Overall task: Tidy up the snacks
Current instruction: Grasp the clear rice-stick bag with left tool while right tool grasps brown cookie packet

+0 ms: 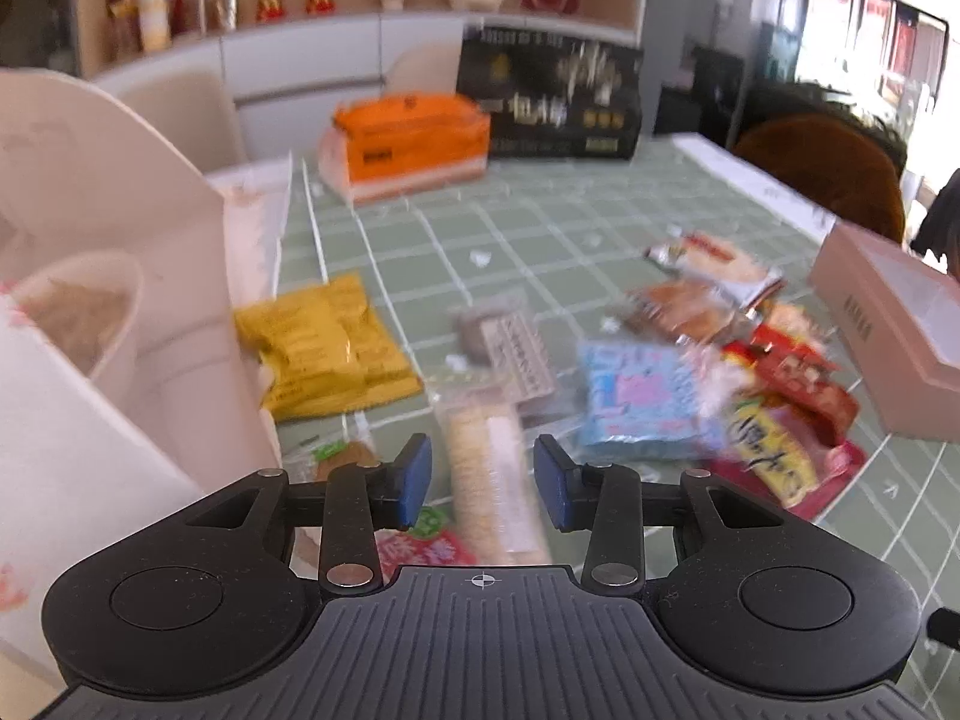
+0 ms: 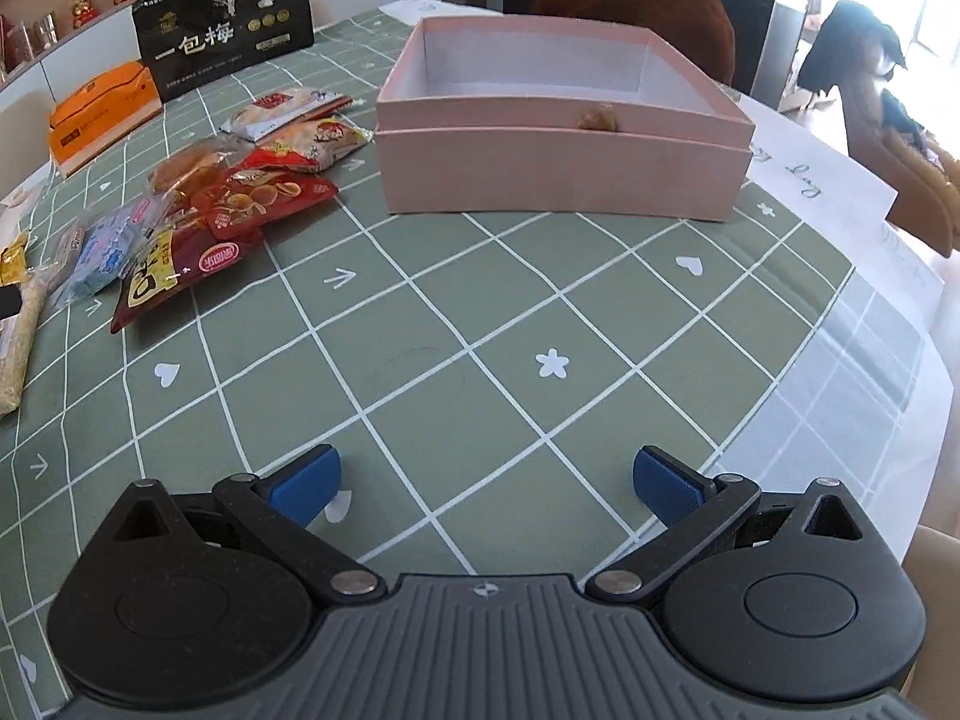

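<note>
Left wrist view, blurred: left gripper (image 1: pixel 483 483) was partly open with nothing between its pads, above a long cracker pack (image 1: pixel 492 480). Yellow packet (image 1: pixel 327 348), blue packet (image 1: pixel 645 396) and red packets (image 1: pixel 792 384) lay loose on the tablecloth (image 1: pixel 540 228).

Right wrist view: right gripper (image 2: pixel 485 483) was wide open, empty, over bare cloth. Pink box (image 2: pixel 558 171) looked nearly empty, so sorting had barely started.

Daylight from right windows, blown-out glare | left wrist view motion-blurred | right sharp | fisheye-bent edges
</note>
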`<state>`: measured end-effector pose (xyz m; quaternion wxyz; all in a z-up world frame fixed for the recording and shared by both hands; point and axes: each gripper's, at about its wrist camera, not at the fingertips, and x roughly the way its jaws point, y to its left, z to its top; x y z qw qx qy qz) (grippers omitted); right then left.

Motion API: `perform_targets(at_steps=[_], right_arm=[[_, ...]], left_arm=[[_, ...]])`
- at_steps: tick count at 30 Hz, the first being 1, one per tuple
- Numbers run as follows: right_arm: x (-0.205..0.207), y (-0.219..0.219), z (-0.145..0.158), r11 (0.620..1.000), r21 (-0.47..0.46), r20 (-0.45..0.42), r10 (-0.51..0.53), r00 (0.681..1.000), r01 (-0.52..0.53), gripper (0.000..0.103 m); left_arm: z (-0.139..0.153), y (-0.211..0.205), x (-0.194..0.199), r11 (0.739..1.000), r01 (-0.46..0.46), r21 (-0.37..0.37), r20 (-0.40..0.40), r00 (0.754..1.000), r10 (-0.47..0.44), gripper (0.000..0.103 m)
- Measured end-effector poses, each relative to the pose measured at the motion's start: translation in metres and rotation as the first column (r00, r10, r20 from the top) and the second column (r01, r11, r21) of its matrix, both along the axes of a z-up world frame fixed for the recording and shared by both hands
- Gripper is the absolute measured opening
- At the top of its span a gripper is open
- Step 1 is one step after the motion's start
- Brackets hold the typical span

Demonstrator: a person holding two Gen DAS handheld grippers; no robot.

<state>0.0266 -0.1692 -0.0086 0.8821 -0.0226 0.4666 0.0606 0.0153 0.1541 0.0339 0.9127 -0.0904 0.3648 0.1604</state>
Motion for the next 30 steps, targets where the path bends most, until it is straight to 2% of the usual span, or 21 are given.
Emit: perform_targets(at_steps=[3,4,6,8,10,13,15,18,21,24,26,28,30], right_arm=[[-0.002,0.002,0.0,1.0,0.001,0.023,-0.001,1.0,0.001,0.103],[-0.002,0.003,0.001,1.0,0.001,0.024,0.001,1.0,-0.001,0.103],[0.002,0.005,0.001,1.0,-0.003,0.014,0.007,1.0,-0.007,0.103],[0.01,0.005,0.003,1.0,-0.008,-0.024,0.014,1.0,-0.014,0.103],[0.016,0.008,0.007,0.999,-0.042,-0.028,0.008,1.0,-0.009,0.103],[0.025,0.023,0.023,0.994,-0.105,0.023,0.045,0.999,-0.043,0.103],[0.036,0.038,0.041,0.99,-0.1,0.05,0.104,0.993,-0.099,0.103],[0.059,0.068,0.07,0.982,-0.045,0.042,0.185,0.982,-0.183,0.103],[0.088,0.117,0.09,0.946,0.018,-0.006,0.324,0.946,-0.324,0.103],[0.109,0.171,0.091,0.904,0.015,-0.035,0.429,0.903,-0.428,0.102],[0.113,0.212,0.081,0.865,-0.015,-0.044,0.501,0.864,-0.502,0.089],[0.113,0.249,0.066,0.828,-0.039,-0.087,0.555,0.827,-0.559,0.082],[0.113,0.273,0.053,0.811,-0.017,-0.127,0.578,0.806,-0.585,0.079]], left_arm=[[-0.014,0.006,0.013,0.998,0.061,-0.017,-0.052,0.997,-0.062,0.045],[-0.016,0.005,0.015,0.997,0.081,0.013,-0.033,0.996,-0.081,0.046],[-0.017,-0.003,0.02,0.996,0.088,0.031,-0.05,0.995,-0.086,0.047],[-0.015,-0.004,0.023,0.997,0.079,0.022,-0.066,0.995,-0.077,0.036],[-0.011,-0.005,0.02,0.994,0.095,-0.05,-0.058,0.994,-0.098,0.034],[-0.006,-0.028,0.003,0.984,0.166,-0.07,-0.028,0.985,-0.168,0.034],[-0.004,-0.043,-0.011,0.976,0.182,-0.12,-0.026,0.982,-0.187,0.034],[-0.005,-0.06,-0.034,0.953,0.201,-0.228,-0.032,0.976,-0.213,0.034],[0.002,-0.061,-0.051,0.945,0.186,-0.269,-0.026,0.979,-0.2,0.034],[0.014,-0.049,-0.067,0.957,0.139,-0.254,-0.018,0.989,-0.148,0.034],[0.017,-0.044,-0.072,0.961,0.114,-0.252,-0.029,0.992,-0.125,0.034],[0.013,-0.035,-0.073,0.949,0.096,-0.3,-0.04,0.993,-0.114,0.034],[0.01,-0.032,-0.072,0.945,0.092,-0.313,-0.044,0.993,-0.111,0.034]])
